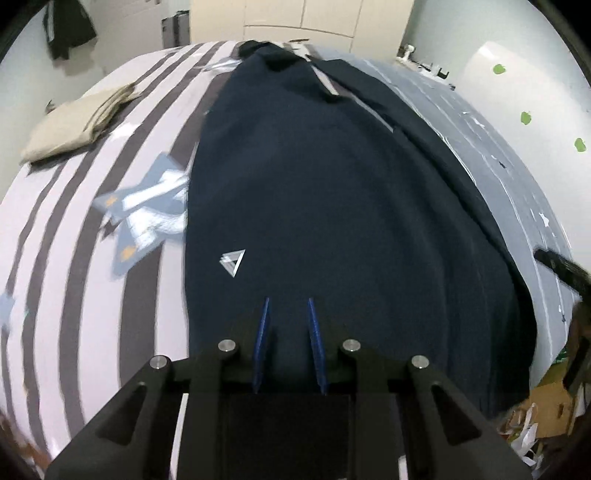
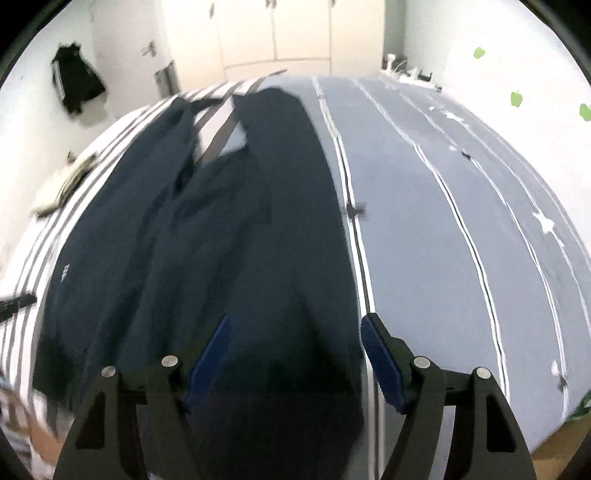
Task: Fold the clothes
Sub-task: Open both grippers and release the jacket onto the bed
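A dark navy pair of trousers (image 1: pixel 332 192) lies lengthwise on the bed, with a small white triangle logo (image 1: pixel 232 261). It also shows in the right wrist view (image 2: pixel 221 240), its two legs parting at the far end. My left gripper (image 1: pixel 288 306) sits over the near end of the trousers, its blue fingers a narrow gap apart with navy cloth between them. My right gripper (image 2: pixel 295 325) is wide open over the near right edge of the trousers, holding nothing.
The bed cover is purple-striped white (image 1: pixel 74 258) on the left and grey-blue (image 2: pixel 443 240) on the right. A folded beige garment (image 1: pixel 74 125) lies at the far left. Cardboard and bags (image 1: pixel 546 413) sit off the bed's right side. Wardrobes (image 2: pixel 277 29) stand behind.
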A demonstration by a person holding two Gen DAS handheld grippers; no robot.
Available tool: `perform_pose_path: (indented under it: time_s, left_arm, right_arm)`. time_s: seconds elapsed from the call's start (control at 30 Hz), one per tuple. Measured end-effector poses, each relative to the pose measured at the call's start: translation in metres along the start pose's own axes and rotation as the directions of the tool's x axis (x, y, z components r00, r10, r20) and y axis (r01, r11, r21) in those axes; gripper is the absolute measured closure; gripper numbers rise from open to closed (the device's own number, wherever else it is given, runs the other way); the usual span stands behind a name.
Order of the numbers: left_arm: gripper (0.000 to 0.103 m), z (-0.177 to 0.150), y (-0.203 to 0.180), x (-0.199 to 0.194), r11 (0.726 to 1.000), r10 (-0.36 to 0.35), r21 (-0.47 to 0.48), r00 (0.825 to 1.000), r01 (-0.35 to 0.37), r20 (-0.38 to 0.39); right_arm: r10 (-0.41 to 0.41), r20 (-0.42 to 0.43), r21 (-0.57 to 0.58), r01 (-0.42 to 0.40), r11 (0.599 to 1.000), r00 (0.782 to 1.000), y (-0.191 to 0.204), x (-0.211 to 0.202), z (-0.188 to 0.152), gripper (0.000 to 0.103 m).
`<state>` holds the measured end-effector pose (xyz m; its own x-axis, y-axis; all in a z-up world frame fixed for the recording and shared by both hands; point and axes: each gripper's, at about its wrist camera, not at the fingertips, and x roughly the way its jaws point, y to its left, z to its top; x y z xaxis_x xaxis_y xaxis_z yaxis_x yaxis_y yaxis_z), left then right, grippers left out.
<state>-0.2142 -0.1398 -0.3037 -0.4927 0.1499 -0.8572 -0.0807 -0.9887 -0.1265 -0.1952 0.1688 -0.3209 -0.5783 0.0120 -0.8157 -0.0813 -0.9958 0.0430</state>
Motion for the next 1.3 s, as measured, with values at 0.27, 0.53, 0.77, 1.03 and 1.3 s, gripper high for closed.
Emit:
perform_pose_path:
  time_s: [0.27, 0.53, 0.77, 1.03, 1.3]
  left_arm:
    - [0.085, -0.015, 0.048, 0.052, 0.994, 0.097, 0.053, 0.991, -0.092, -0.089]
    - [0.079, 0.030, 0.083, 0.029, 0.962, 0.236, -0.123, 0.969, -0.244, -0.077]
    - [0.074, 0.121, 0.037, 0.062, 0.972, 0.198, -0.115, 0.978, -0.204, -0.062]
    - [0.073, 0.208, -0.028, 0.122, 0.986, 0.080, -0.147, 0.997, -0.081, -0.011]
    - [0.072, 0.279, -0.085, 0.186, 0.996, -0.090, -0.016, 0.993, 0.091, 0.074]
  right_arm:
    - [-0.111, 0.006, -0.048, 0.112, 0.993, 0.994, 0.004, 0.114, 0.060, 0.036]
    - [-0.289, -0.088, 0.111, 0.298, 0.948, 0.953, -0.090, 0.126, 0.055, 0.042]
    - [-0.166, -0.034, 0.116, 0.169, 0.979, 0.986, -0.113, 0.112, 0.099, 0.041]
    - [0.076, 0.025, -0.085, -0.073, 0.994, 0.997, -0.041, 0.161, 0.179, 0.040]
    - [0.098, 0.008, -0.143, -0.096, 0.985, 0.995, -0.011, 0.206, 0.195, 0.040]
